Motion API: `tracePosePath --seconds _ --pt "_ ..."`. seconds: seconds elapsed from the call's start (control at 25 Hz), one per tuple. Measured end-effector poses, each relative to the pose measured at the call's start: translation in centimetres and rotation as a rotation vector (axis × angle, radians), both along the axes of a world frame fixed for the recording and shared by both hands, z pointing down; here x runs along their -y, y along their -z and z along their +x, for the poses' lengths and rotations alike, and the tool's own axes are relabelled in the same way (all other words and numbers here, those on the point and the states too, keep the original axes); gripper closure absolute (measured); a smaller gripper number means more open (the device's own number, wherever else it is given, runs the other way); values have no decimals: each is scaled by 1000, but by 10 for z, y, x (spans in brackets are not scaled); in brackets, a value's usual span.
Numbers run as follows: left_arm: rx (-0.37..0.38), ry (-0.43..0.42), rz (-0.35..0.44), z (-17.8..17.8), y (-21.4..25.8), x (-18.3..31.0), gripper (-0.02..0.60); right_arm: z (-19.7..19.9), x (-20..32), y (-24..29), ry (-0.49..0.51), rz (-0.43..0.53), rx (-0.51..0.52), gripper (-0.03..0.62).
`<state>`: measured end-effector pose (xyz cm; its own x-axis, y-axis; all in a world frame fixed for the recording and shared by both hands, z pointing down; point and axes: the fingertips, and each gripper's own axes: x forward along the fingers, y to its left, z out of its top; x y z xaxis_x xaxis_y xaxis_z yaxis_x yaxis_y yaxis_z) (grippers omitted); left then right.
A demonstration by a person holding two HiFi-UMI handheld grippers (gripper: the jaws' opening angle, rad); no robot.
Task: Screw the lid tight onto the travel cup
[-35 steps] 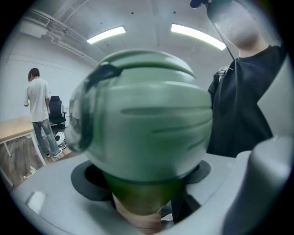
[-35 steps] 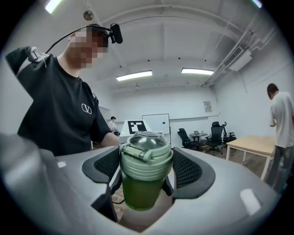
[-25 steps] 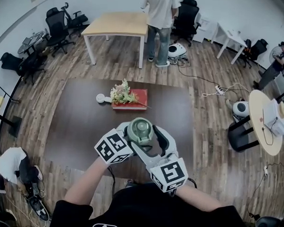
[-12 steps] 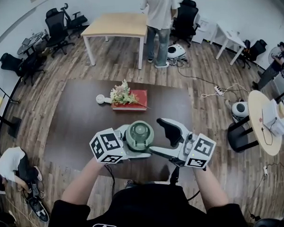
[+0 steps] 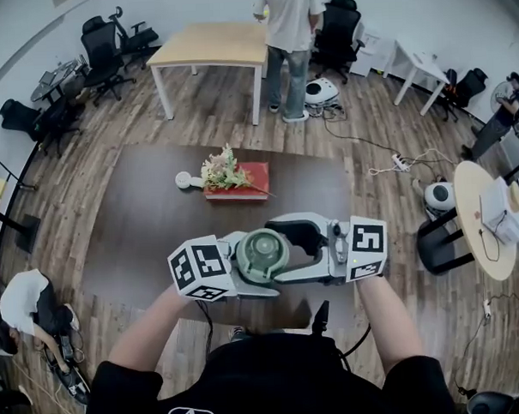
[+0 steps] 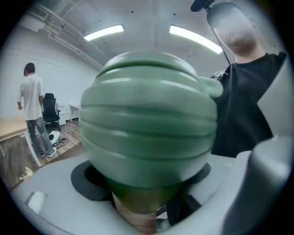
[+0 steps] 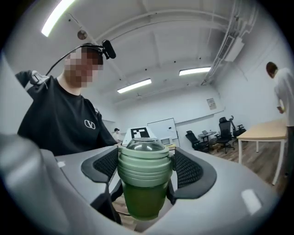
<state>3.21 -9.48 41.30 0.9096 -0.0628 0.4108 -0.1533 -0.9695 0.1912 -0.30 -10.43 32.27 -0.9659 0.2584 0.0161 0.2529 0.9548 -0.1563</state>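
A looped V logo (image 7: pixel 90 124) marks the person's black shirt (image 7: pixel 59 133). The left gripper (image 6: pixel 147 186) clamps the green cup (image 7: pixel 142 202) by its body at the head view's centre. The right gripper (image 7: pixel 144 169), jaws apart, flanks the clear-domed lid (image 7: pixel 143 158), pads just beside it, above the dark table (image 5: pixel 149 224).

Green lid (image 6: pixel 149 119) is looking blurry up close & is hiding most of the cup (image 6: pixel 140 196) under it.

Two hand-held grippers (image 5: pixel 245 269) (image 5: pixel 283 251), one travel cup (image 7: pixel 140 202), one lid (image 5: pixel 263 251).
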Motion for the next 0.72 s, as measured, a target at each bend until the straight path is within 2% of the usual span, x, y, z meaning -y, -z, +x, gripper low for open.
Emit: tracePosePath --seconds 0.12,0.28,0.4,0.56,0.72 --pt "13 105 -2 -11 -10 15 176 -10 10 -7 -210 -24 -1 201" --pt "38 240 -13 -21 -25 36 176 -18 26 -22 -576 -53 -46 203" --pt "42 294 -9 -21 -30 45 178 -18 31 -26 -759 -46 -97 204" --pt "52 313 1 -19 -32 51 176 -15 35 -29 -832 -65 -114 206" --pt "48 316 12 -17 -35 51 175 -12 35 -34 -808 -64 -106 204"
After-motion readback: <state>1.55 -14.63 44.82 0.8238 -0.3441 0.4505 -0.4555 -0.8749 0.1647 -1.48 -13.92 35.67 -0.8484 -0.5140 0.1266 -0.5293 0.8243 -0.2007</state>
